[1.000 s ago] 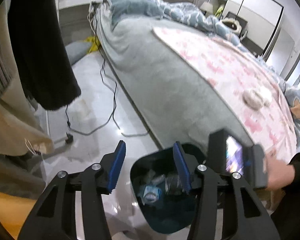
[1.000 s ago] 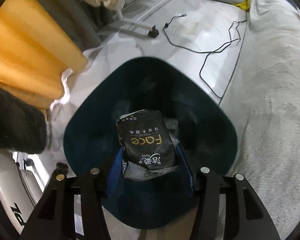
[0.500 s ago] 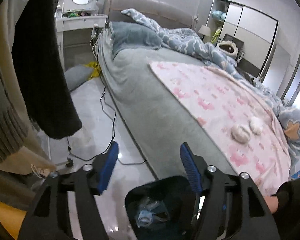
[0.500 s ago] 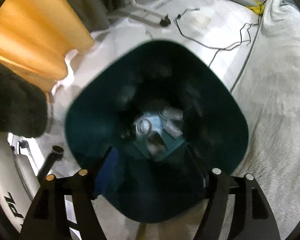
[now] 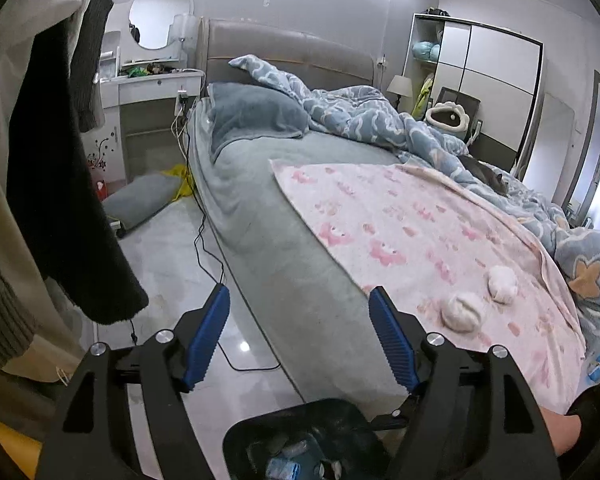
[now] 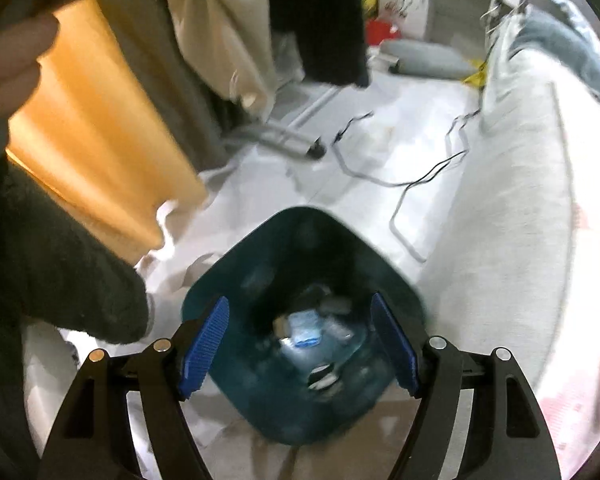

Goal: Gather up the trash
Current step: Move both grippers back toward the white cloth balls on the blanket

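A dark teal trash bin (image 6: 300, 240) stands on the floor beside the bed, with several pieces of trash (image 6: 306, 328) lying in it. It also shows at the bottom of the left wrist view (image 5: 300, 416). My right gripper (image 6: 300, 340) is open and empty, above the bin's near side. My left gripper (image 5: 300, 336) is open and empty, raised and facing the bed. Two crumpled white tissue balls (image 5: 462, 312) (image 5: 502, 283) lie on the pink blanket (image 5: 400, 220) to the right of the left gripper.
The grey bed (image 5: 260, 200) fills the right side, with a blue duvet (image 5: 360, 116) at the back. Cables (image 6: 420, 176) trail over the white floor. Clothes (image 5: 60, 180) hang at the left, with a rack foot (image 6: 292, 140) beneath. A grey pillow (image 5: 140, 200) lies on the floor.
My right gripper opened and dropped the black tissue pack into the bin, then rose and tilted up. My left gripper lifted and tilted up from the bin toward the bed.
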`<state>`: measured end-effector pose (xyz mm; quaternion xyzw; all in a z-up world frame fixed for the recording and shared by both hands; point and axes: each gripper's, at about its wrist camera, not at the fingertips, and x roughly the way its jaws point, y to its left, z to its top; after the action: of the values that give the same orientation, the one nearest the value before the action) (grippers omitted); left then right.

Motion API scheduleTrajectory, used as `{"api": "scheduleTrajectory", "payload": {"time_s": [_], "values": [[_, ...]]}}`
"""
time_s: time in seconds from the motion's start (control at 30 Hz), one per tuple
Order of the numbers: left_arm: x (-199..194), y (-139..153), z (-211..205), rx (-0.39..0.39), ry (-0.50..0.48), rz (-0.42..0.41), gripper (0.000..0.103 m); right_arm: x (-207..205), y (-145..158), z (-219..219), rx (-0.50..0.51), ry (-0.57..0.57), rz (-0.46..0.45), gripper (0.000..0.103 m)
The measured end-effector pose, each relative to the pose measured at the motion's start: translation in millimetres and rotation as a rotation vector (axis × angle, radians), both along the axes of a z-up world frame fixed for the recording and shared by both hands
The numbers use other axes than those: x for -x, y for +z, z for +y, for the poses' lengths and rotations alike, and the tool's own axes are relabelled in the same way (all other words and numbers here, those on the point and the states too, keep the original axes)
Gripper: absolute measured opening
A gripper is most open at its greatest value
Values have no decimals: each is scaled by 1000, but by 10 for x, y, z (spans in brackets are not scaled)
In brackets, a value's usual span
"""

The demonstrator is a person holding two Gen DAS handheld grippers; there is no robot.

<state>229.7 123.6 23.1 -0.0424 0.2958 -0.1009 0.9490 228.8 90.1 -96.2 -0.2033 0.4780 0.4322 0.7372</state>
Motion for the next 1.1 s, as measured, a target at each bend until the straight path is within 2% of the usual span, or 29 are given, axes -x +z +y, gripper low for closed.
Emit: {"api": "scheduleTrajectory", "payload": {"time_s": [0.2,0.4,0.57,0.7,0.9,1.1], "values": [[-73,-38,-217,0,-27,12,76,-134,206,-381,-38,-104,-53,75],[-141,-38,-423,-7,-32,3,76,-209,452,-767,-70,-200,-167,75],[-195,-67,-596,-5,-36,9,85,-252,678,-1121,-125,-292,-261,75],[-233,-108,-767,-8,-56,16,86,-335,806,-1478,-128,-381,-318,75],[-295,-237,-1093,-26,-114,45,86,-436,841,-1970,-113,-502,-353,75],[-327,-394,-1419,-37,-186,77,86,-534,730,-2335,-73,-578,-362,75]]}}
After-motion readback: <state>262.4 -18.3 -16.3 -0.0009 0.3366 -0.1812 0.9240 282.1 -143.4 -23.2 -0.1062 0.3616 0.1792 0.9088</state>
